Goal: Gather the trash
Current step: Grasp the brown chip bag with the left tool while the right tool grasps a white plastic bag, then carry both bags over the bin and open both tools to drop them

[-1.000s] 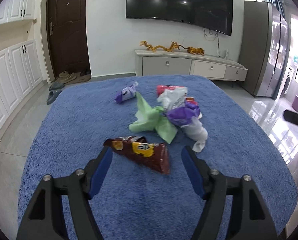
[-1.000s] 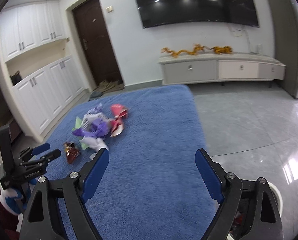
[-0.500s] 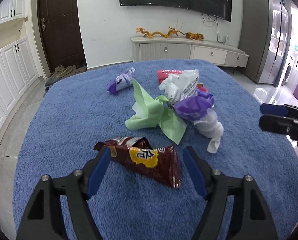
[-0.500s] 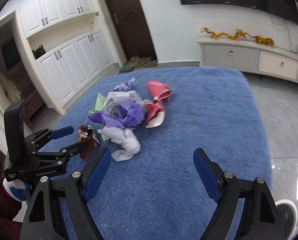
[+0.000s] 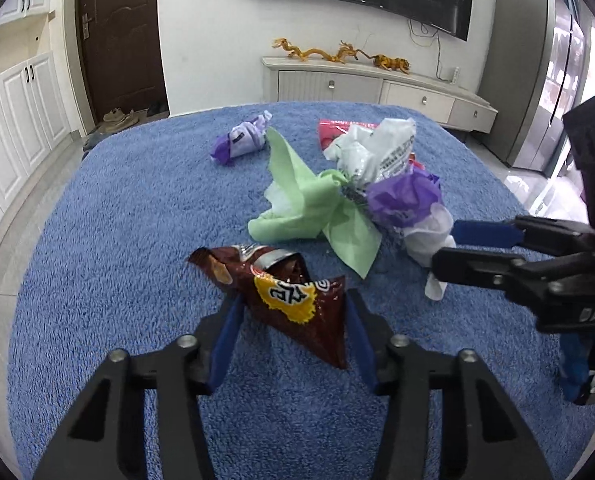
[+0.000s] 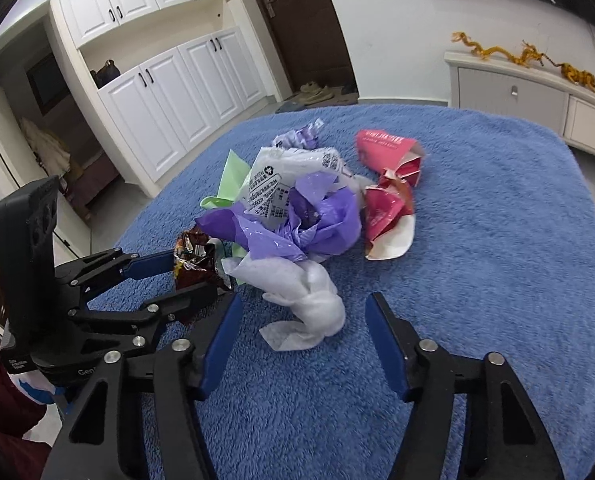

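1. Two black grippers with blue pads worked over a fluffy blue cover (image 5: pixel 97 240) that lay across the worktop, with the trash heaped near its middle.
2. The left gripper (image 5: pixel 291 312) had its jaws closing around a crumpled brown snack bag with a yellow label (image 5: pixel 285 292); the bag lay between the pads, which stood close at either side, and firm contact could not be told.
3. The right gripper (image 6: pixel 301 316) had its jaws closing too, still apart, with a twisted white tissue (image 6: pixel 309 304) lying between the fingers, untouched.
4. Just beyond the tissue sat a crumpled purple plastic bag (image 6: pixel 317 220) under a white printed plastic bag (image 6: pixel 281 176).
5. A pale green paper sheet (image 5: pixel 309 208) spread to the left of that pile, seen from the left wrist.
6. A torn red and white wrapper (image 6: pixel 389 192) lay at the pile's right side in the right wrist view.
7. A small purple and white wrapper (image 5: pixel 241 140) lay apart at the far side.
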The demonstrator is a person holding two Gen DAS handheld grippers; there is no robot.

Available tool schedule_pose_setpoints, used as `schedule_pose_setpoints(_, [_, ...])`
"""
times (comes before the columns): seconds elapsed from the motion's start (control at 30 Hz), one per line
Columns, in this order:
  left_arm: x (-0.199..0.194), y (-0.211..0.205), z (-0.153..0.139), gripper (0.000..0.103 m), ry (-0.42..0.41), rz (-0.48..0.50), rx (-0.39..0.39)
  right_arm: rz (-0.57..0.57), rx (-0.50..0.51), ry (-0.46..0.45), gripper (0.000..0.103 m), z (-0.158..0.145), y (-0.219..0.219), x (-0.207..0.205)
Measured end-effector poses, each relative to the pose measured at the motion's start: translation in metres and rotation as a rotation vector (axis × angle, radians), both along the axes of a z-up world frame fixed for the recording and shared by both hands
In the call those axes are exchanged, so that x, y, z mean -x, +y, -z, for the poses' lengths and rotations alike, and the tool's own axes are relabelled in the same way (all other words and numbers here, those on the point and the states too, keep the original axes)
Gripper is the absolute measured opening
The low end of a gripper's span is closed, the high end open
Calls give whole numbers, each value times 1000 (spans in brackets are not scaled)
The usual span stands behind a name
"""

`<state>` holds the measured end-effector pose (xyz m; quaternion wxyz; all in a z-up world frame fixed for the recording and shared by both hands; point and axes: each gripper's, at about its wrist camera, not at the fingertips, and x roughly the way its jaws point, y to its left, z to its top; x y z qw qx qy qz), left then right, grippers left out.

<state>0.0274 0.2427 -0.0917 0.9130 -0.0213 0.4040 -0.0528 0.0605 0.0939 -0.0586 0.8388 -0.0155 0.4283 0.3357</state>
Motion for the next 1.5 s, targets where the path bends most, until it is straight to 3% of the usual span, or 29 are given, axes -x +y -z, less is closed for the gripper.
schedule_pose_setpoints(0.1, [4, 0, 0, 37, -5, 0, -4, -4, 8, 20, 51, 6, 5, -6])
schedule_pose_setpoints(0.17, [8, -1, -1, 28, -9, 3, -5, -7, 14, 28, 41, 9, 8, -6])
schedule_pose_setpoints(0.23, [12, -1, -2, 25, -13, 3, -4, -7, 19, 29, 24, 11, 9, -5])
schedule_pose_setpoints(0.33, [23, 0, -4, 23, -23, 1, 4, -1, 2, 34, 20, 10, 5, -1])
schedule_pose_setpoints(0.7, [73, 5, -18, 20, -84, 6, 20, -28, -16, -19, 19, -14, -24, 54])
schedule_pose_setpoints(0.97, [100, 2, -41, 20, -173, 28, 24, 6, -38, -85, 19, -39, -39, 95])
schedule_pose_setpoints(1.23, [106, -6, -68, 20, -255, 49, 14, 66, -64, -156, 19, -68, -65, 114])
schedule_pose_setpoints(1.5, [92, -47, -88, 20, -296, 124, -15, 178, -85, -196, 19, -80, -107, 118])
